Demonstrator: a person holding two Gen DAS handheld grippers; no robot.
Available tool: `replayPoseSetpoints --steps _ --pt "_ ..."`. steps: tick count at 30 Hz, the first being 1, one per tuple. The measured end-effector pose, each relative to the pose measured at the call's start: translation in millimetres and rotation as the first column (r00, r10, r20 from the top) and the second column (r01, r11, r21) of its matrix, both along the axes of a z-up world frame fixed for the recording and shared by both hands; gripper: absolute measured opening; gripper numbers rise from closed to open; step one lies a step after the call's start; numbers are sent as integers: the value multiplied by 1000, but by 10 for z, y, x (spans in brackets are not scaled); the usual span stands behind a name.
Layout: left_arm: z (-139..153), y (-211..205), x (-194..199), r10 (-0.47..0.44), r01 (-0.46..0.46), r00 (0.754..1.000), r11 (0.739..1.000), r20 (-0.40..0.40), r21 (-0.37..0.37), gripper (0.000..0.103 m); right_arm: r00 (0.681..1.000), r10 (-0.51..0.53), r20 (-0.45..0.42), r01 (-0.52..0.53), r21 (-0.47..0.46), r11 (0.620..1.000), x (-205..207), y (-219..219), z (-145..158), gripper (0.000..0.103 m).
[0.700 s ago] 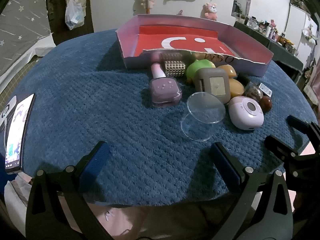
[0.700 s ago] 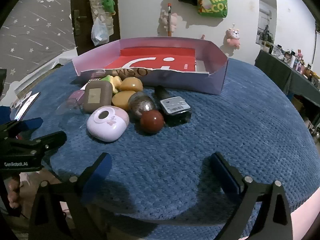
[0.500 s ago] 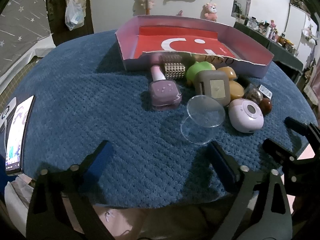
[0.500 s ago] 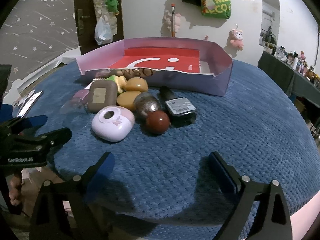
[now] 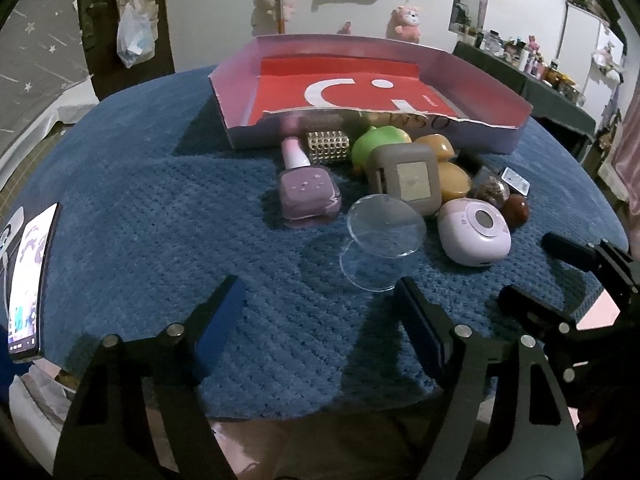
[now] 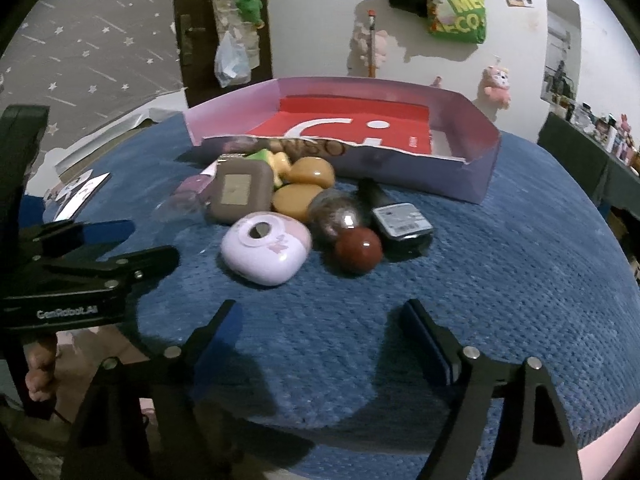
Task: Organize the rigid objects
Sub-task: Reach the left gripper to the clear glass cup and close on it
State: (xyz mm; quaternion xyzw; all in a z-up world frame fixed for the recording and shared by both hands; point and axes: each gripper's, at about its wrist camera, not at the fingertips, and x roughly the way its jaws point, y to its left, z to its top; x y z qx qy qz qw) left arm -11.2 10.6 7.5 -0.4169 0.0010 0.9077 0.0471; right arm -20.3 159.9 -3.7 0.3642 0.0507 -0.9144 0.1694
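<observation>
The objects sit bunched in a heap on the blue tabletop (image 5: 140, 208), pressed up against the near wall of the tray (image 5: 472, 76), which holds none of them so far. Nearest is a clear lid (image 5: 386, 226) leaning on a grey case (image 5: 406, 178); left of it lies a purple bottle (image 5: 306, 190), right of it a lilac case (image 6: 266, 252), with a red ball (image 6: 357, 250), a dark bottle (image 6: 396, 218), two tan pebbles (image 6: 310, 172) and a green toy (image 5: 378, 142) packed in around and behind.

Both grippers hang short of the heap with nothing in them: the left gripper (image 5: 320, 316) has its jaws well apart facing the clear lid, the right gripper (image 6: 320, 332) likewise facing the lilac case and ball.

The risk, I'd say, is the crowding. Closing on one piece could nudge its neighbours; the ball would roll, and the thin lid might slip or skid away instead of lifting.

A studded roller (image 5: 328, 146) is half hidden behind the purple bottle, and a shiny ball (image 6: 338, 216) is hard to read. A phone (image 5: 26, 280) lies at the far left edge.
</observation>
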Motion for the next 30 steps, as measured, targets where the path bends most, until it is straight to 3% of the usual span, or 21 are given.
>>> replayPoseSetpoints --steps 11,20,29,30 --pt "21 99 -42 -43 43 999 999 1 17 63 998 68 -9 -68 -5 998 35 -154 -3 77" --pt "49 132 -121 -59 59 998 998 2 28 57 991 127 -31 -128 -22 992 -102 -304 -1 65" --pt "61 118 -191 -60 60 998 998 6 34 52 988 150 -39 -150 -10 989 -278 -373 -6 62" --pt "63 122 -196 -64 64 998 997 7 34 48 987 153 -40 -153 -4 988 -283 -374 -11 61"
